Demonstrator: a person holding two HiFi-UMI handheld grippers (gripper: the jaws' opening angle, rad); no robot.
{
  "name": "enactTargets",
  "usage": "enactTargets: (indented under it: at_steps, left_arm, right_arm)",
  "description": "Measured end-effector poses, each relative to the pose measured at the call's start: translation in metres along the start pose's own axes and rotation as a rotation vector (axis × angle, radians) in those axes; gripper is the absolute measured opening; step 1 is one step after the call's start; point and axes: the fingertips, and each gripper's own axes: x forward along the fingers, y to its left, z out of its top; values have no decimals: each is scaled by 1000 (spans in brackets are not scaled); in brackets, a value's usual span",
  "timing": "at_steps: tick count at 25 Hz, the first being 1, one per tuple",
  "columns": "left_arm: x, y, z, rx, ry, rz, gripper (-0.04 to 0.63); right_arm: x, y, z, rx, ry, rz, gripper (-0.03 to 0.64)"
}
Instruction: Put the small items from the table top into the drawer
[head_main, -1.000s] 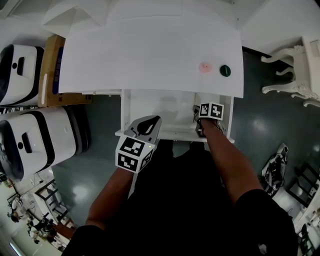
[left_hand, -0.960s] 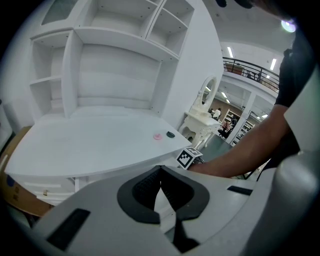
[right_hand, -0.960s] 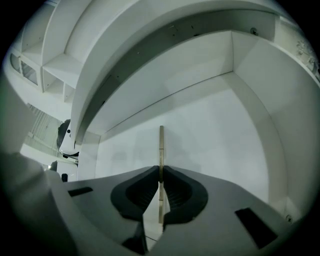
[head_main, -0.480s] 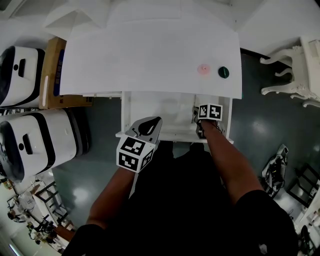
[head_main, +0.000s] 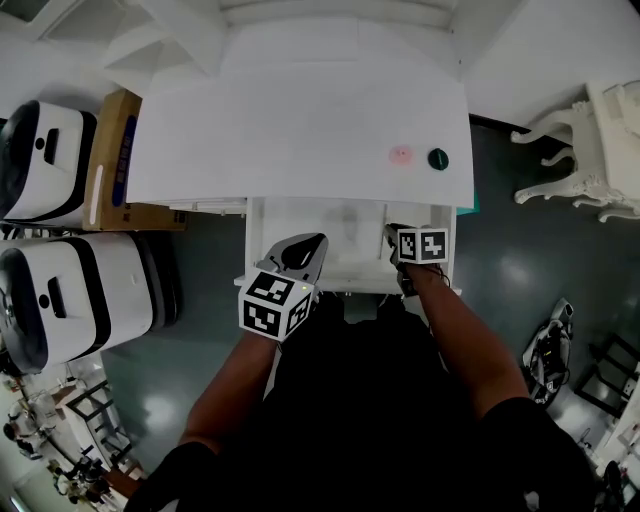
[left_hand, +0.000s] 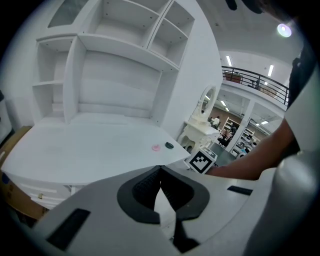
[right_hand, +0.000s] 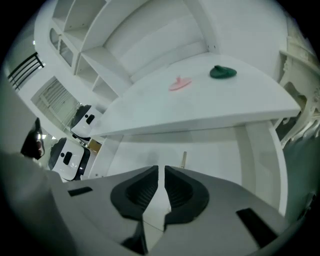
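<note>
Two small items lie near the right edge of the white table top (head_main: 280, 120): a pink one (head_main: 400, 154) (right_hand: 179, 84) (left_hand: 156, 147) and a dark green one (head_main: 438, 158) (right_hand: 222, 72) (left_hand: 169, 145). Below the table's front edge the white drawer (head_main: 252, 240) (right_hand: 215, 160) stands pulled out. My left gripper (head_main: 312, 242) (left_hand: 160, 168) hovers over the drawer's front left, shut and holding nothing. My right gripper (head_main: 391, 231) (right_hand: 161, 172) is over the drawer's right side, jaws together apart from a thin slit, nothing between them. A thin pale stick-like thing (right_hand: 184, 160) lies on the drawer floor.
Two white-and-black machines (head_main: 40, 160) (head_main: 70, 290) and a cardboard box (head_main: 105, 150) stand left of the table. White ornate furniture (head_main: 590, 130) is at the right. Open shelves (left_hand: 115, 60) rise behind the table top. The floor is dark and glossy.
The head view has shifted slightly, so the table sits lower in the picture. Both grippers stay over the open drawer and the two items have not moved.
</note>
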Motion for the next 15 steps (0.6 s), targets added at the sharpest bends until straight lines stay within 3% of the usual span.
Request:
enactTargets:
  at_steps: [8,15]
  left_arm:
    - [4,-11,22,-2,-54,-42,3]
    - [3,-30,39,39,-95,-85,3]
  right_arm:
    - [-61,39,36,-154,-111,59,46]
    - [-135,83,64,-232,-254,184,46]
